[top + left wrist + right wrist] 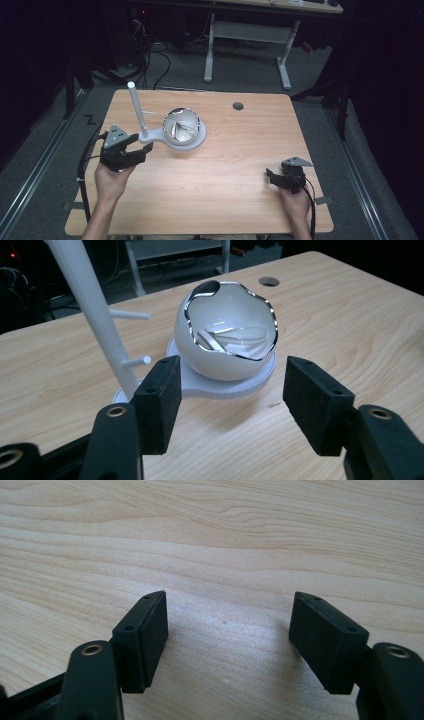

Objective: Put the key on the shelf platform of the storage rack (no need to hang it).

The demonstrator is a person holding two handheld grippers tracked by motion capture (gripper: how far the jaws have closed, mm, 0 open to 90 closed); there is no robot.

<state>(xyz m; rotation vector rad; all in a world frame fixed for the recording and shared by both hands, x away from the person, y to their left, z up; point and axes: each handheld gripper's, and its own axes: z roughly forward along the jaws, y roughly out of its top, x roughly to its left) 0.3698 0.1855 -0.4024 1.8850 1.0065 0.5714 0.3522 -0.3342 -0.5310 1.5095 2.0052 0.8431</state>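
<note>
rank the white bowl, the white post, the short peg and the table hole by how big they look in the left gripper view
1. white bowl
2. white post, cut off at the top edge, so its rank against the bowl is unsure
3. short peg, near the camera
4. table hole, farther off; close to the peg

Both matte black two-jaw grippers, left (134, 148) and right (271, 176), carry foam-faced pads (161, 402), brass-ringed screw holes, grey triangular plates and trailing black cables.

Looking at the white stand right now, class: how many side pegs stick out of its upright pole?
2. One peg sits higher on the pole, pointing toward the bowl; the other peg sits lower, near the base. Any on the pole's far side would be hidden.
</note>
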